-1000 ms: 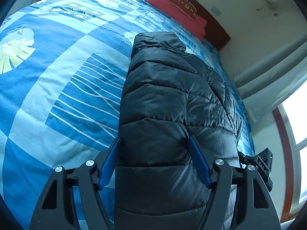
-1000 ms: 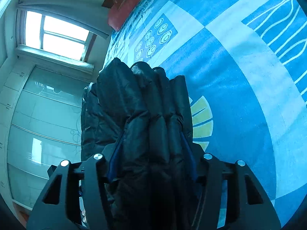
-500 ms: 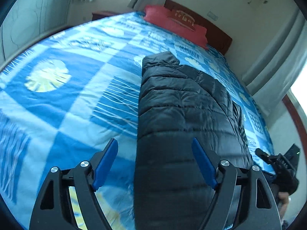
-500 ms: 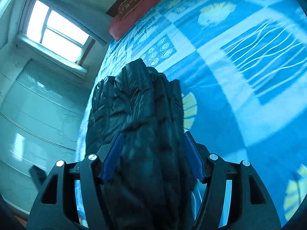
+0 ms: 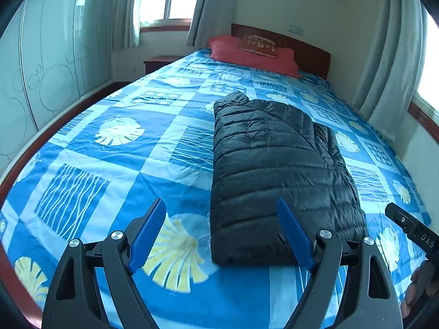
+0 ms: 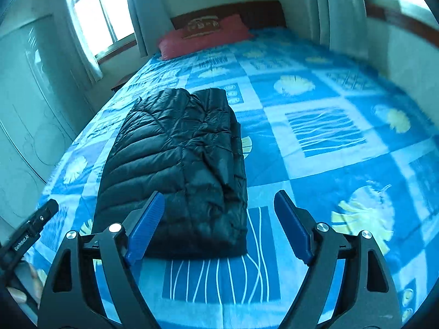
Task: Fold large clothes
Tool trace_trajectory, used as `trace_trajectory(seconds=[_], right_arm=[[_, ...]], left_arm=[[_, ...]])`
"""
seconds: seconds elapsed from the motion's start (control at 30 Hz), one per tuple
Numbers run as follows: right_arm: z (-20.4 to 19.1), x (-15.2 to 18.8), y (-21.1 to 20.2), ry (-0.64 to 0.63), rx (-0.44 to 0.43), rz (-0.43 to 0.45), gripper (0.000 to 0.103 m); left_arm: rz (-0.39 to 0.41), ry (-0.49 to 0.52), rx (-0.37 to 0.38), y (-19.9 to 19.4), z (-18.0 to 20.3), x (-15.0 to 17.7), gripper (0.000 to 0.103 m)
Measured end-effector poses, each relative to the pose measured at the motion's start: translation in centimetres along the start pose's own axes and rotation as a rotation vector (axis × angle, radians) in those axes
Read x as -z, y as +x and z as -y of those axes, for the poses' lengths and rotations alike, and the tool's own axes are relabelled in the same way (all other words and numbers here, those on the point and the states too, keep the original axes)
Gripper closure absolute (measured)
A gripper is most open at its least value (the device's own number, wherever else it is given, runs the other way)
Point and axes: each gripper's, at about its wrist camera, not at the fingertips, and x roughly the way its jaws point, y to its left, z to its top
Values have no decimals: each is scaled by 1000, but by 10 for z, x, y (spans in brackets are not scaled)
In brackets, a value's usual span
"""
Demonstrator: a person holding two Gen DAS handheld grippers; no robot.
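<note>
The folded black down jacket (image 5: 277, 175) lies along the middle of the bed (image 5: 115, 181), its near end toward the foot edge. The left gripper (image 5: 222, 230) and right gripper (image 6: 219, 224) have just been opening their jaws, now wide with nothing between them. Back straight away without snagging it; the fold's far end looks slightly uneven, perhaps needing a pat.

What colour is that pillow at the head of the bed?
Red pillow, clearest in the left wrist view.
</note>
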Motion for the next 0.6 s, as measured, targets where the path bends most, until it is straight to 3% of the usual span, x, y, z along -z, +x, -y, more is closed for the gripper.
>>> trace_trajectory(seconds=[0.3, 0.6], right_arm=[[-25, 20, -33, -74, 1, 35, 20], [-32, 26, -47, -111, 20, 66, 20]], left_arm=[[60, 11, 5, -39, 10, 7, 21], [78, 50, -5, -49, 22, 15, 21]])
